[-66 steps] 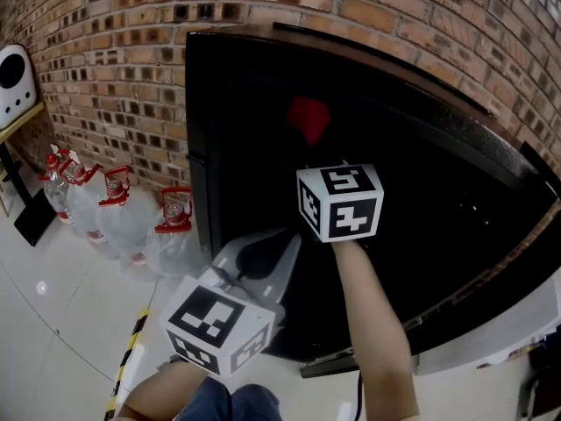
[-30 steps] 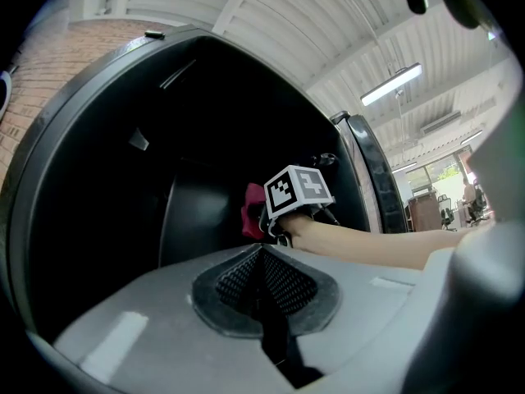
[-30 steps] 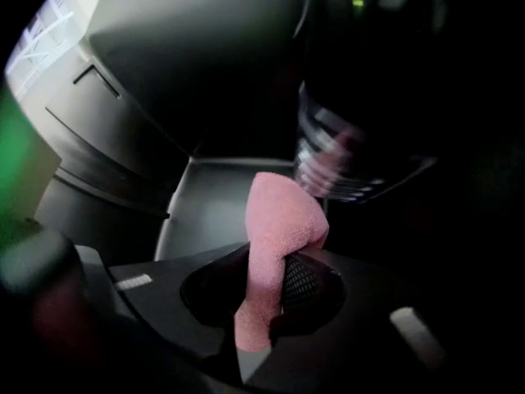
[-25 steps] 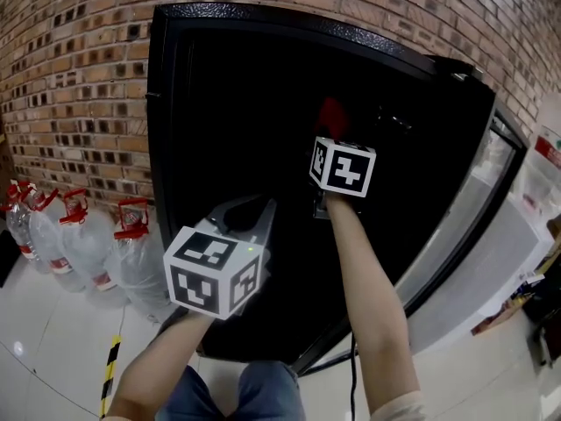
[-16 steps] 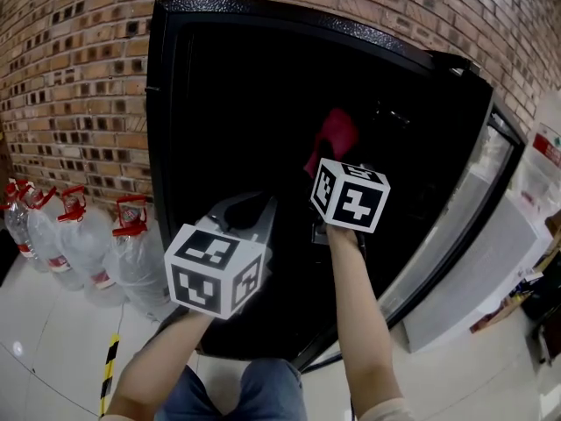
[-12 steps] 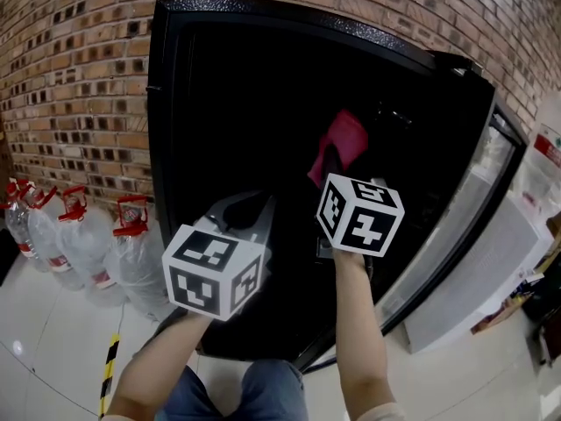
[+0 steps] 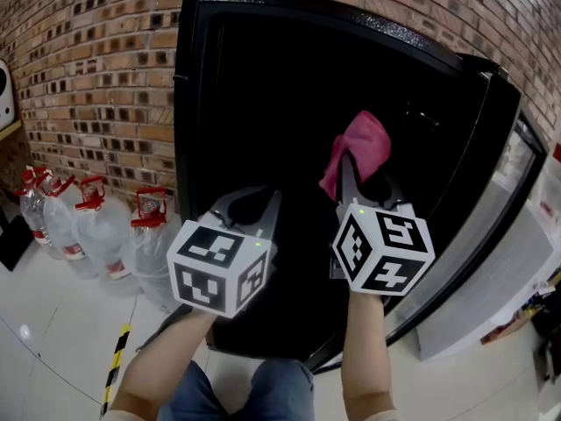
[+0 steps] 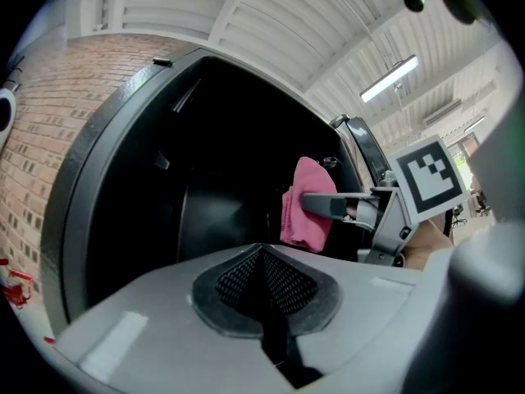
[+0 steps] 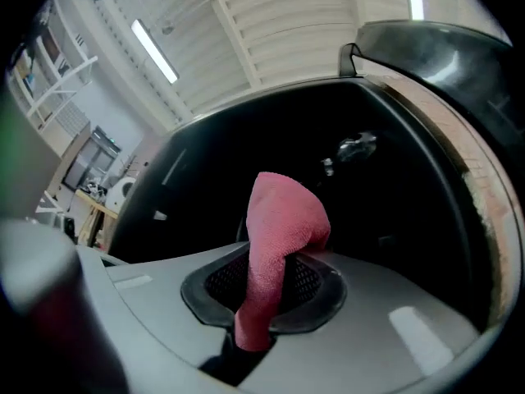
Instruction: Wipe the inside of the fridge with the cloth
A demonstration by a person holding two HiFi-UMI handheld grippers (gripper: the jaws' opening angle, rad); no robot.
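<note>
Head view | R tool (image 7: pixel 351 172) grips cloth (image 7: pixel 364 143) | L tool (image 7: pixel 256 200) closed | fridge (image 7: pixel 263 86) prob. open

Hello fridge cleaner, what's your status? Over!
Right gripper shut on pink cloth, before open fridge. Left gripper shut, empty. Nothing blocking the opening.
</note>
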